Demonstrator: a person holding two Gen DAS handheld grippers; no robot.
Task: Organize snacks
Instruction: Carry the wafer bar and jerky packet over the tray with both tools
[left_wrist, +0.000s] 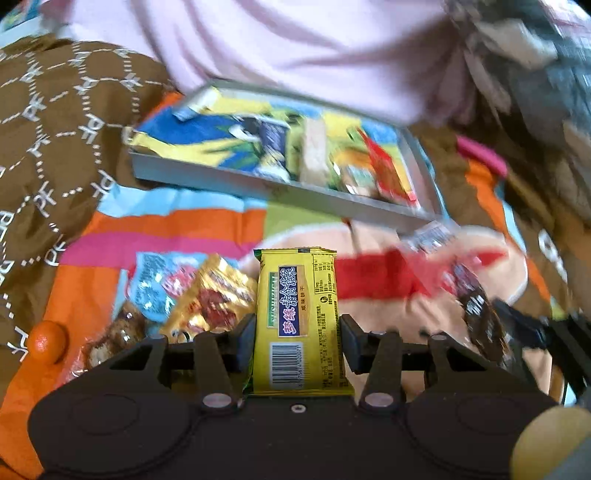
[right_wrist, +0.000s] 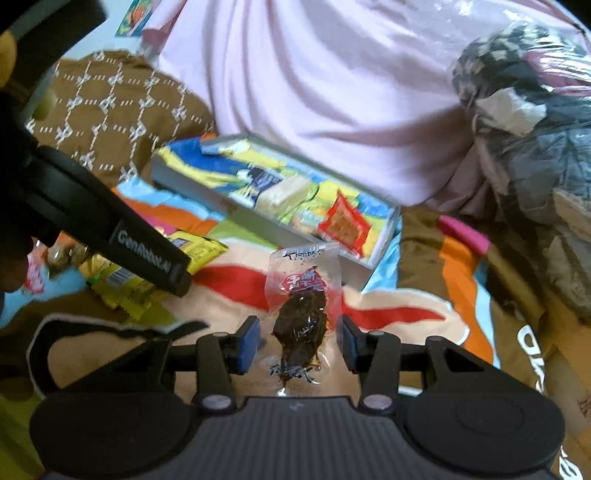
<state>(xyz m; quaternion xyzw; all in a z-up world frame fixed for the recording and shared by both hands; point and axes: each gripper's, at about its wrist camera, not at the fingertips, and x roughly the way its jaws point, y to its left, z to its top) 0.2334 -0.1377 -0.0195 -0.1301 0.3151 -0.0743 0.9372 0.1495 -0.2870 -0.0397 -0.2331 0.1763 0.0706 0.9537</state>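
1. Glossy yellow biscuit packet (left_wrist: 301, 321), flat and rectangular with a barcode and crimped top edge, clamped upright between the pads of the left gripper (left_wrist: 298, 341), low centre of the left wrist view.
2. Clear vacuum pouch (right_wrist: 304, 306) with a dark, wrinkled dried snack inside, pinched by its side margins in the right gripper (right_wrist: 300, 341), centre of the right wrist view.
3. Shallow grey rectangular box (right_wrist: 382, 236), thin-walled, open-topped, lying just above the pouch in frame; inside, a jumble of yellow, blue and green wrappers and a red packet (right_wrist: 343, 223).
4. Lower left of the left wrist view: heap of loose crinkly snack packs (left_wrist: 207, 295) and a small orange fruit (left_wrist: 46, 341), all on a soft, brightly printed blanket (left_wrist: 177, 225).
5. Pink rumpled fabric (right_wrist: 314, 92) pressing against the box's far wall; brown patterned cushion (right_wrist: 110, 107) at upper left.
6. Bare blanket between grippers and the box's near rim.
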